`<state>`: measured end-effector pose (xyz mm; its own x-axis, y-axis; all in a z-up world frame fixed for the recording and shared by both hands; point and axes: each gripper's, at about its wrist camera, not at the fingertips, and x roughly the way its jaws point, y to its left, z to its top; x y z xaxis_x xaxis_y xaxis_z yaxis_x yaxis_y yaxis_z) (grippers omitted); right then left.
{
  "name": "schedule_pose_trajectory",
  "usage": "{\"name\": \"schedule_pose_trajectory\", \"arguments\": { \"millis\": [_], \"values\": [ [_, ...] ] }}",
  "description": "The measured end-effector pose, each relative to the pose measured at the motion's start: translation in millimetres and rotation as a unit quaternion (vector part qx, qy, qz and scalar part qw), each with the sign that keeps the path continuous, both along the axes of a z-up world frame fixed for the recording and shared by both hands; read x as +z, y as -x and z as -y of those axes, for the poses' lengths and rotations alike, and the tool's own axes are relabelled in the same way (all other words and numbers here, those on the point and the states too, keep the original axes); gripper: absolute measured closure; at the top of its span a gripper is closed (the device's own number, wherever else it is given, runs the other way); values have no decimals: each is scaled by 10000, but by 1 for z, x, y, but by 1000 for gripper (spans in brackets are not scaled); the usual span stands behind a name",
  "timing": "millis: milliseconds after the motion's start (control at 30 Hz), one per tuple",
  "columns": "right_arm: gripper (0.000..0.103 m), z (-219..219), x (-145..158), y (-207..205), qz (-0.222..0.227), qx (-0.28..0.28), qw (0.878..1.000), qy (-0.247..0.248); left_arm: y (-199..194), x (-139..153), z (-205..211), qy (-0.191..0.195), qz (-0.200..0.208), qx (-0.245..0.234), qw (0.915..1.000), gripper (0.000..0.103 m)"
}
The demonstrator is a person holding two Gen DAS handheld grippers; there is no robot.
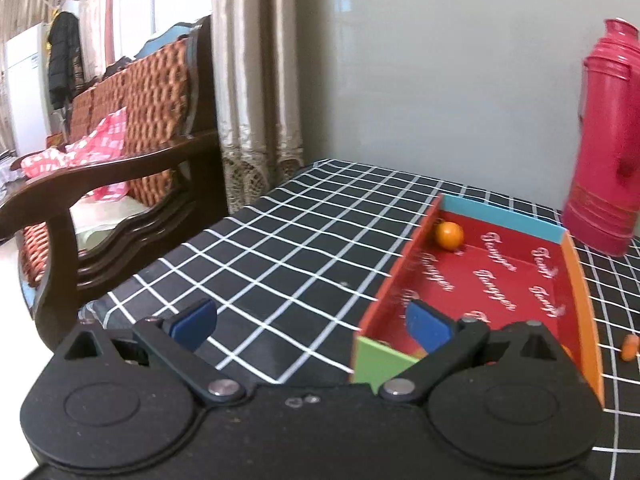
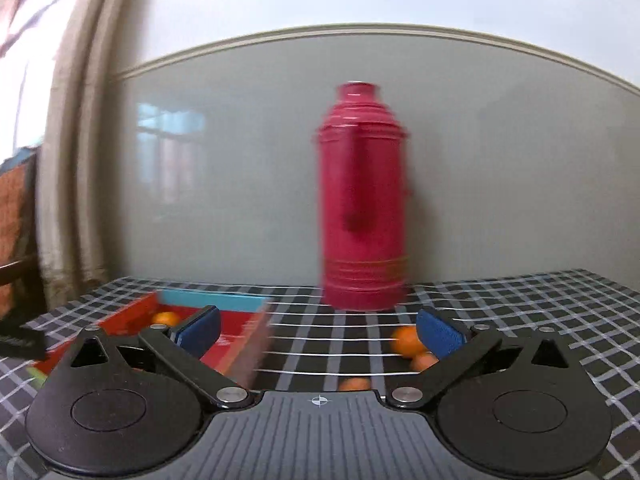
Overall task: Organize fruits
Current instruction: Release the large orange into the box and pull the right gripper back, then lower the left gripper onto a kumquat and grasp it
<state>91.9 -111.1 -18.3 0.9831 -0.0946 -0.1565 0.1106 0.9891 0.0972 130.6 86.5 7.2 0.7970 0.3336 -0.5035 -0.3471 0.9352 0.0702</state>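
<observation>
A shallow red box (image 1: 500,280) with blue, orange and green walls lies on the checked tablecloth. One small orange (image 1: 449,235) sits in its far left corner. My left gripper (image 1: 312,322) is open and empty, its right finger over the box's near end. A bit of orange fruit (image 1: 630,347) lies on the cloth right of the box. In the right wrist view the box (image 2: 240,328) is at the left with the orange (image 2: 166,318) in it. Three oranges (image 2: 406,340) lie on the cloth by my right gripper (image 2: 318,332), which is open and empty.
A tall red thermos (image 2: 362,200) stands at the back of the table against the grey wall; it also shows in the left wrist view (image 1: 608,140). A wooden sofa (image 1: 120,140) and curtain (image 1: 252,80) stand left of the table's edge.
</observation>
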Motion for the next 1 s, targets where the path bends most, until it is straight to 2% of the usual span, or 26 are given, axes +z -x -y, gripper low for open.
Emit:
{"name": "schedule_pose_trajectory", "arguments": {
  "millis": [100,200,300,467,600,733,833,900,1000],
  "values": [
    [0,19,-2,-1,-192,-461,9987,-70,-1,-1,16,-42,22,-190,9998,8],
    [0,38,-4,0,-389,-701,9965,-254,-3,-3,35,-79,46,-412,9991,8],
    [0,54,-3,5,-398,-882,9947,-360,-3,-4,54,-96,97,-646,9978,8],
    [0,68,2,16,-324,-1348,9903,-102,-2,-7,87,-123,185,-1066,9941,8],
    [0,80,1,23,-283,-1852,9823,67,1,-9,111,-165,266,-1415,9894,8],
    [0,92,0,25,-300,-2262,9734,211,9,-11,137,-386,459,-1850,9809,8],
    [0,103,0,30,-315,-2387,9704,192,15,-17,159,-676,579,-2206,9713,8],
    [0,108,-1,33,-311,-2428,9695,155,15,-23,171,-784,552,-2424,9654,12],
    [0,114,-1,35,-331,-2442,9691,114,13,-34,188,-934,422,-2729,9566,24]
  ]
}}
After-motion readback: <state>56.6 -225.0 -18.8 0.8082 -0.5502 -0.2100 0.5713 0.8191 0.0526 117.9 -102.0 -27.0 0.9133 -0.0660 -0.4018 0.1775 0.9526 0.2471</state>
